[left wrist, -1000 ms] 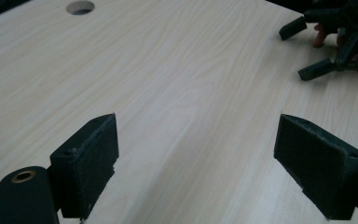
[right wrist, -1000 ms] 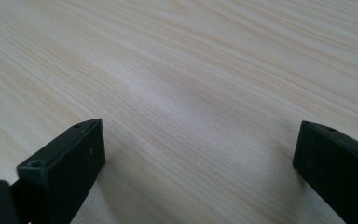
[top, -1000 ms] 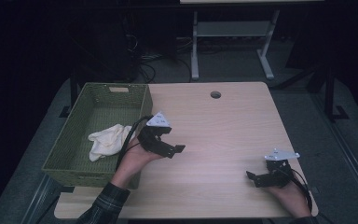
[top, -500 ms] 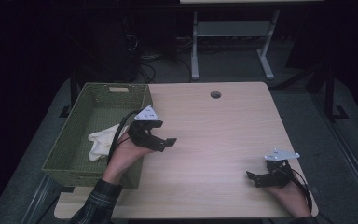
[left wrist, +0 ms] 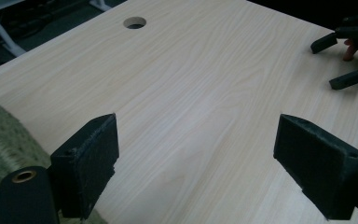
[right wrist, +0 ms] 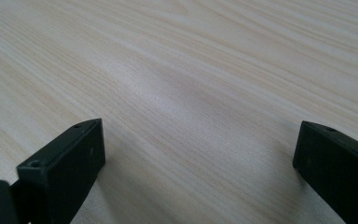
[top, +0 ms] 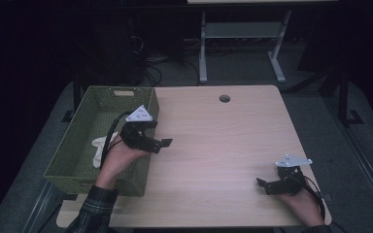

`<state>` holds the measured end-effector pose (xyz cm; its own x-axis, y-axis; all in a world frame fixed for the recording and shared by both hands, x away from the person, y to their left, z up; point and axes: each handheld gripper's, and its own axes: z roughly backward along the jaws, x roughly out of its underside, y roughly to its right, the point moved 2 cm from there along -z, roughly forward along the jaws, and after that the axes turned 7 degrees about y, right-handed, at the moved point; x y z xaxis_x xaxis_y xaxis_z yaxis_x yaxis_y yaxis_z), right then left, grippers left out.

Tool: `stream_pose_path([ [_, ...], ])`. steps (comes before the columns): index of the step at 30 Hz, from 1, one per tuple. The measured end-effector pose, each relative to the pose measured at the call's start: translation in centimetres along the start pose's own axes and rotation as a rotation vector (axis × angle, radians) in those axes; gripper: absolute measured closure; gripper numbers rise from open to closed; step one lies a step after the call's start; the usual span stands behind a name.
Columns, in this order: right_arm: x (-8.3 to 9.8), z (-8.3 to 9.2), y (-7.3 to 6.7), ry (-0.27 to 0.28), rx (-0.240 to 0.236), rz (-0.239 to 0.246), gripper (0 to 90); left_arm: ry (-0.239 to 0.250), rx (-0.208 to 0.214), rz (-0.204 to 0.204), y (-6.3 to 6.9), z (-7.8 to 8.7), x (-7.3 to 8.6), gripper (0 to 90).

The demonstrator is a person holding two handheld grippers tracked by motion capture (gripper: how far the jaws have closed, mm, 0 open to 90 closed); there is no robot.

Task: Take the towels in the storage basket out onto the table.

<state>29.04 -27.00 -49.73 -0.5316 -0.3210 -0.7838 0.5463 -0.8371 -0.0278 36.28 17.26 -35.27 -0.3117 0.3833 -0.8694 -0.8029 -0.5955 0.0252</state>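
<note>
**White cloth lies in the green basket, both tools spread and empty**

The white cloth (top: 99,149) lies crumpled on the floor of the green woven basket (top: 73,150), which sits at the left end of the light wooden surface (top: 223,145) and overhangs its left edge. From the high view, the left tool (top: 149,137) is held above the basket's right wall, its jaws pointing right over the bare wood, spread with nothing between them. The person's left hand (top: 119,158) grips it from behind, a plaid sleeve (top: 94,211) coming in from the bottom. A grey three-cornered plate (top: 140,114) tops this tool. The right tool (top: 267,184) sits low near the surface's right front corner, jaws pointing left and apart. A round hole (top: 224,98) shows near the far edge of the surface. Well beyond the surface, a white stand's legs (top: 240,43) rest on the dark floor.

In the left gripper view, the left tool (left wrist: 196,163) has its two black pads wide apart over bare wood. The basket (left wrist: 2,149) shows at the lower left, the hole (left wrist: 134,22) at the top, and the right tool (left wrist: 340,63) far off at the upper right, also spread.

In the right gripper view, the right tool (right wrist: 196,163) holds its jaws wide apart, close above the bare surface (right wrist: 191,70), gripping nothing.
</note>
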Motion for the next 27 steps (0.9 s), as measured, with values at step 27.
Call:
stream_pose_path([
  [27, 0.0, 0.0, 0.0, 0.000, 0.000, 0.000, 1.7, -0.002, -0.102, 0.010, -4.6, 3.6, 1.2, 13.2],
])
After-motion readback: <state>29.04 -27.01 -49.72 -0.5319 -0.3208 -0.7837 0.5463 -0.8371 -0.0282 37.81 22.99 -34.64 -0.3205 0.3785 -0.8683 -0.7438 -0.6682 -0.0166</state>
